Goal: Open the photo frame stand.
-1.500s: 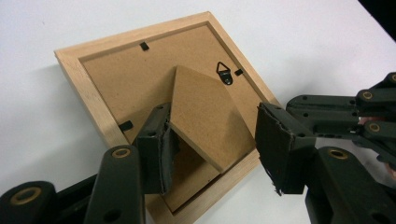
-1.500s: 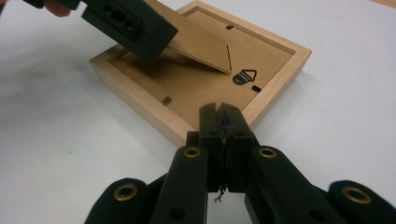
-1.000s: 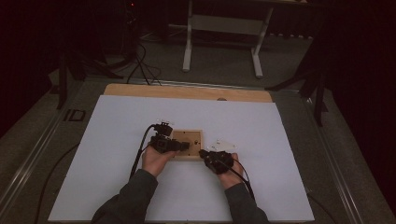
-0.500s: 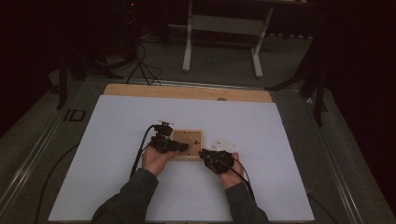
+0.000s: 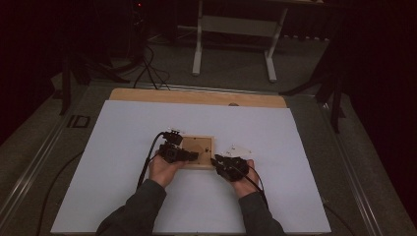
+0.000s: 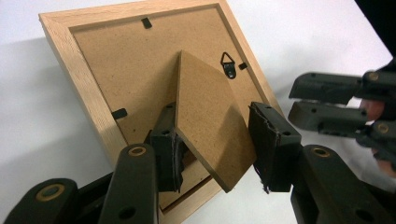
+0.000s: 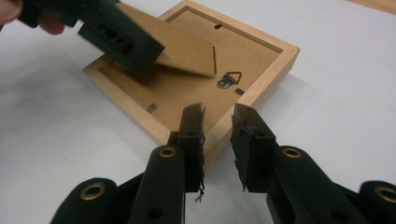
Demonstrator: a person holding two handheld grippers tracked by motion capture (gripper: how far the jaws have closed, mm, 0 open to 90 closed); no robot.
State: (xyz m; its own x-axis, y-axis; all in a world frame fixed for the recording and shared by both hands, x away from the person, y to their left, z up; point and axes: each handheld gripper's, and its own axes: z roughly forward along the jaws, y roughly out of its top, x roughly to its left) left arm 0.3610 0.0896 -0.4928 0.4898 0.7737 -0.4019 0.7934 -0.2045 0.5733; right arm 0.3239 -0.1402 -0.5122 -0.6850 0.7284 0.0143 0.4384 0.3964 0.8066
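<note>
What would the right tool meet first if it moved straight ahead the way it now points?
Most likely the wooden rim of the picture frame, lying face down: the right tool has the frame's near edge between its open jaws. How far ahead that edge sits is hard to judge.

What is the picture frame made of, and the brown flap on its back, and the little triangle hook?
The picture frame looks like pale, unpainted wood: faint grain lines run along its rim. The brown flap and the back board seem pressed fibreboard, matt and speckled, with no grain. The triangle hook is probably metal, being thin, dark and slightly shiny.
</note>
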